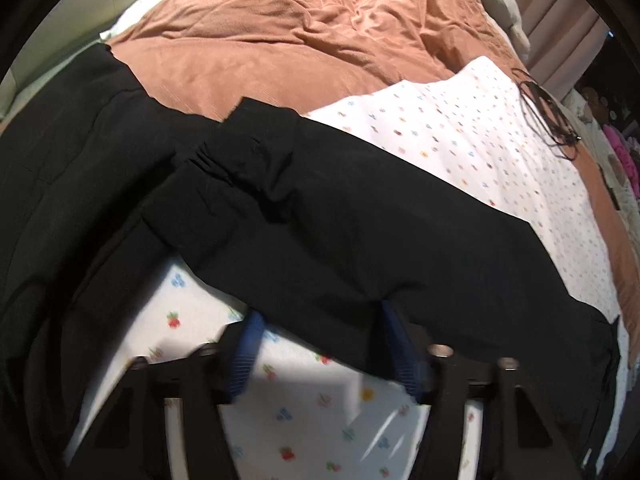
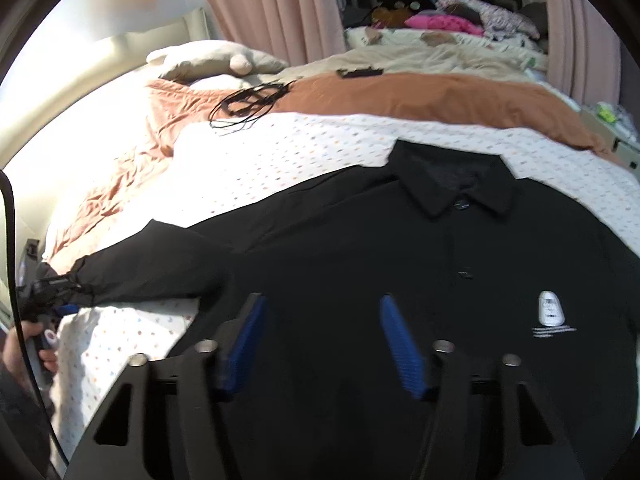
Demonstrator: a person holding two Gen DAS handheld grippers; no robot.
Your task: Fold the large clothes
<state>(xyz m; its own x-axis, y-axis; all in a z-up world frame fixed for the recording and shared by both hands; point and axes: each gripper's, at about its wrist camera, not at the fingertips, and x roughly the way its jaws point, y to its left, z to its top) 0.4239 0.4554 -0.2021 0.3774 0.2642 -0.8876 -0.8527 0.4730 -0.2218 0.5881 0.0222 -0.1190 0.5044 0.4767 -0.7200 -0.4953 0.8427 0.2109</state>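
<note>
A black collared shirt (image 2: pixel 400 248) with a white chest logo (image 2: pixel 551 309) lies face up on a white flowered sheet (image 2: pixel 280 152). My right gripper (image 2: pixel 322 300) hovers open over the shirt's front, with only flat fabric under its blue pads (image 2: pixel 400 344). One sleeve (image 2: pixel 152 264) runs out to the left. There my left gripper (image 2: pixel 56 300), held by a hand (image 2: pixel 16 354), meets the bunched sleeve end. In the left wrist view the sleeve (image 1: pixel 360 220) crosses the tips of my left gripper (image 1: pixel 320 312). Its jaws stand apart, and the sheet (image 1: pixel 312 400) shows between them.
An orange duvet (image 1: pixel 260 40) covers the far side of the bed, with a beige pillow (image 2: pixel 208 60) behind. A tangle of black cable (image 2: pixel 248 104) and a small black object (image 2: pixel 360 73) lie beyond the shirt. Pink curtains (image 2: pixel 272 0) and a second cluttered bed (image 2: pixel 460 20) stand further back.
</note>
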